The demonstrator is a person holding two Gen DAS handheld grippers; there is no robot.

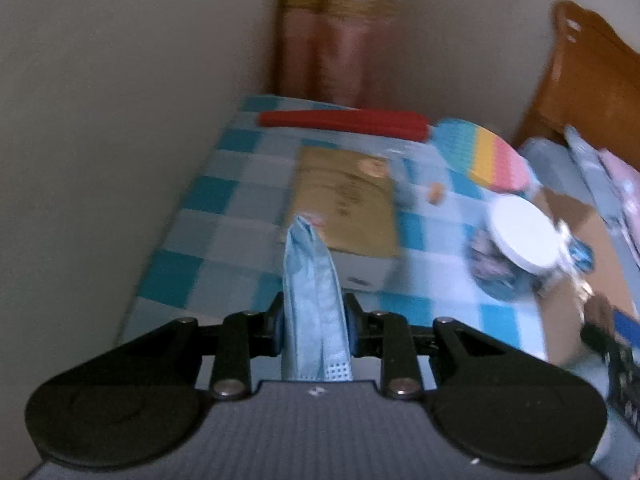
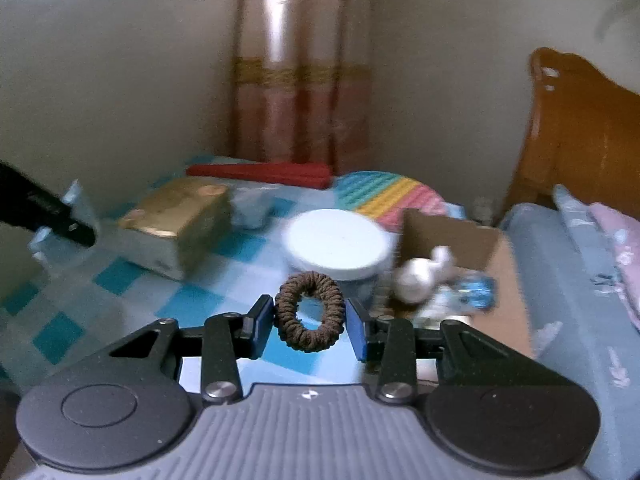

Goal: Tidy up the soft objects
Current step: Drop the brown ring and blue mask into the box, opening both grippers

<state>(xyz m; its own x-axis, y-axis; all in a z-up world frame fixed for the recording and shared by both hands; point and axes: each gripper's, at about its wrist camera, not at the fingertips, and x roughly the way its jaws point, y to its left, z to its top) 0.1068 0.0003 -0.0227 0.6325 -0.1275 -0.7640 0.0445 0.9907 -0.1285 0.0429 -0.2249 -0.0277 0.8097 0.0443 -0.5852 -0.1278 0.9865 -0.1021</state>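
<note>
A folded light-blue face mask (image 1: 310, 304) stands up between the pads of my left gripper (image 1: 313, 326), which is shut on it above the checked blue cloth (image 1: 208, 236). My right gripper (image 2: 309, 326) is shut on a brown hair scrunchie (image 2: 309, 312), held as a ring between the blue pads over the same cloth. The left gripper (image 2: 60, 216) with its pale blue mask also shows at the left edge of the right wrist view. An open cardboard box (image 2: 452, 232) with a white soft toy (image 2: 420, 276) in it lies right of the scrunchie.
On the cloth lie a gold box (image 1: 348, 200), a red flat case (image 1: 344, 120), a rainbow bubble mat (image 1: 480, 156) and a jar with a white lid (image 1: 524, 236). A wall runs along the left. A wooden headboard (image 2: 584, 140) and blue bedding (image 2: 560, 280) stand at the right.
</note>
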